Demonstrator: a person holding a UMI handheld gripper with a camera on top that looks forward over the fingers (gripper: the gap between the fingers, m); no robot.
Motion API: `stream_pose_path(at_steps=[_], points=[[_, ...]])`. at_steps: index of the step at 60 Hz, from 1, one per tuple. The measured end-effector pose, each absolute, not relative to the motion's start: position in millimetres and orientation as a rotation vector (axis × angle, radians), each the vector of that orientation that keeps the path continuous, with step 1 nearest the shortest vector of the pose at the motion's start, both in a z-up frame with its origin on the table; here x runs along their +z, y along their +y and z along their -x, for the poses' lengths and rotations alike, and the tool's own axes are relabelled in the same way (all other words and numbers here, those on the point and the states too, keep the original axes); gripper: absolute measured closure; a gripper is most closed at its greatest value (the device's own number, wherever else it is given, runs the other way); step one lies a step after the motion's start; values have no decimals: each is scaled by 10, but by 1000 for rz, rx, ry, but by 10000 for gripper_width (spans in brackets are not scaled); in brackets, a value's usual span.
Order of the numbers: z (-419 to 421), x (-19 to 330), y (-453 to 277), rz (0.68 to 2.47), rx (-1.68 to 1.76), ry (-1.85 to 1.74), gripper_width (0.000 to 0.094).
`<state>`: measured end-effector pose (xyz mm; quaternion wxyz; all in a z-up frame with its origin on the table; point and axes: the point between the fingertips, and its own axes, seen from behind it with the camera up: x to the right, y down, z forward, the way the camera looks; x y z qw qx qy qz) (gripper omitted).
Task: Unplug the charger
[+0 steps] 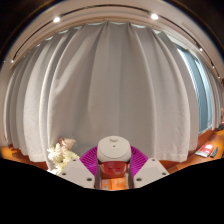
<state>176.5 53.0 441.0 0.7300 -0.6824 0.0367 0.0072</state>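
No text, label, brand, number or sign can be read on anything shown in the gripper view.

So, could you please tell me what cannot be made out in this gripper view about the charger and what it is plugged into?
- Charger, white, between the gripper pads: the fingers hide its lower part.
- Socket or power strip: hidden below the charger by the reddish part and the fingers.
- Cable: none visible.
- Grip: whether both pads press the charger is unclear.
- Pale object beside the left finger: too small to identify.
- Curtains hide everything behind.
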Motion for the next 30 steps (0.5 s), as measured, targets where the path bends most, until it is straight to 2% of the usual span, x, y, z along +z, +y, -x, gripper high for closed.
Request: stream_pose_path(at_steps=[2,4,8,11,21,25,30], points=[[-1944,4539,522,1486,15,95,549],[-2078,4511,522,1492,12,112,549],[-2560,4208,421,1550,-41,143,550],[-2887,3763,372,1627,-103,156,550],[-3552,1875,117,1964,-207,235,548],[-3661,1279,-12,2064,-240,245,546],[-3725,764,-132,2153,-270,238,546]])
